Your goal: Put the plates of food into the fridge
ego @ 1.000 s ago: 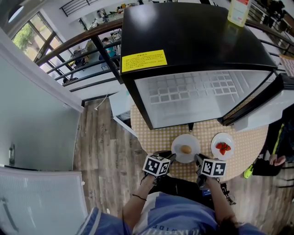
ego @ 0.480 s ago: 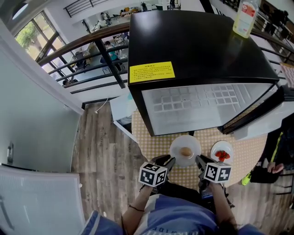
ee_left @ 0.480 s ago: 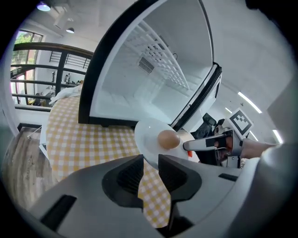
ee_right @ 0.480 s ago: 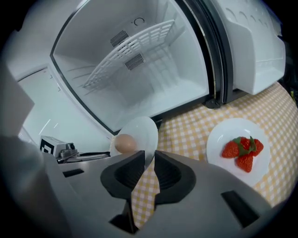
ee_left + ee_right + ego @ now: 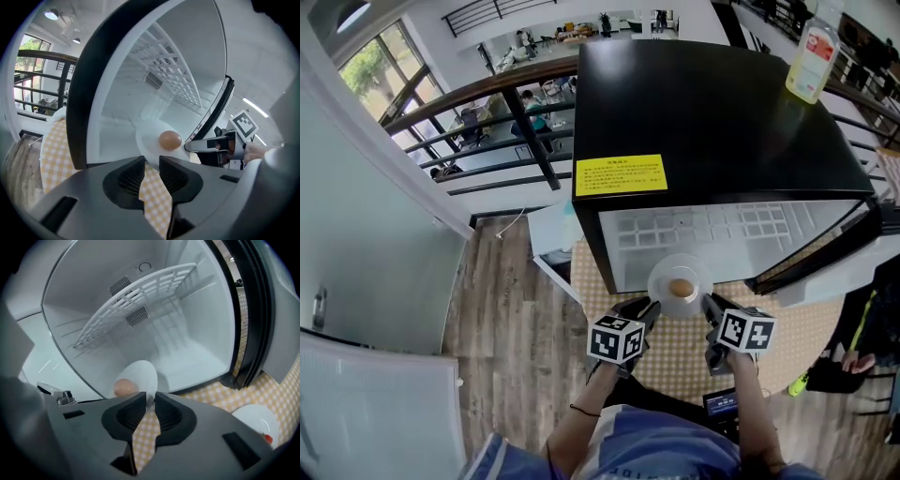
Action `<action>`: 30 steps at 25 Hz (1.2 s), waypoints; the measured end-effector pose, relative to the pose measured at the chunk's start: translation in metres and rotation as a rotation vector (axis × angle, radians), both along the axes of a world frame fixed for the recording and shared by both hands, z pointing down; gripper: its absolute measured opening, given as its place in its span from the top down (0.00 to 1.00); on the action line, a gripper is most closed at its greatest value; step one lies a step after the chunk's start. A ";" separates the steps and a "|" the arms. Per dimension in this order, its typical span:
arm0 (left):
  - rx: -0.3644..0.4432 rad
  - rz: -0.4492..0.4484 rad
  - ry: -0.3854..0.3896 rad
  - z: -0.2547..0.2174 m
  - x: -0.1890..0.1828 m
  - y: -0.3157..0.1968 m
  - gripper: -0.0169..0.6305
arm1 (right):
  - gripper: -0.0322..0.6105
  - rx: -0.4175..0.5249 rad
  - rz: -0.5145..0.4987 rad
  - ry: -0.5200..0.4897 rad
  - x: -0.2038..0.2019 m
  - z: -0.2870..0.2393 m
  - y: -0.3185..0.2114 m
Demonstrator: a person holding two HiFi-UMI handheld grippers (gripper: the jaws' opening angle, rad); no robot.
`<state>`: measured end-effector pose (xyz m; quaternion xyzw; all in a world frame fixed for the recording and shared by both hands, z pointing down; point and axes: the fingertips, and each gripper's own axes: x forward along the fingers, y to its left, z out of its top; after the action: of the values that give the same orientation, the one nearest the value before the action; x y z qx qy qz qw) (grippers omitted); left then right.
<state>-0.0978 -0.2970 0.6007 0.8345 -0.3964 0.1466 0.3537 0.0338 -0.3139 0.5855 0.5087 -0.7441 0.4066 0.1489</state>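
Plate first: my left gripper is clamped on its left rim. My right gripper, whose jaws have just been closing, pinches the opposite rim. It hangs between them at the mouth of the open fridge, above the checked worktop. I judge it stiff, smooth, light and breakable. The round bun sits loose and could roll, so opposite rim grips and a level carry suit it. A second plate waits on the worktop.

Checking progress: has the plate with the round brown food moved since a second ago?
Yes. The plate has moved off the checkered table towards the open fridge, now overlapping its lower front edge.
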 end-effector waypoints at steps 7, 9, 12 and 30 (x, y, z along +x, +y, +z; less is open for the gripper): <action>-0.022 -0.112 0.023 0.002 0.004 -0.036 0.81 | 0.84 0.015 -0.014 0.013 0.002 0.006 -0.056; -0.026 -0.133 0.012 0.005 0.005 -0.042 0.81 | 0.84 0.015 -0.026 0.022 0.002 0.011 -0.068; -0.037 -0.161 -0.005 0.010 0.005 -0.050 0.81 | 0.84 0.014 -0.044 0.029 0.000 0.017 -0.083; -0.012 -0.159 -0.018 0.011 0.008 -0.061 0.75 | 0.84 0.120 -0.060 0.066 -0.006 0.028 -0.104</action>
<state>-0.0897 -0.3583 0.6117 0.7969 -0.4636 0.1278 0.3657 0.0281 -0.4183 0.6138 0.5074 -0.7766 0.3398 0.1546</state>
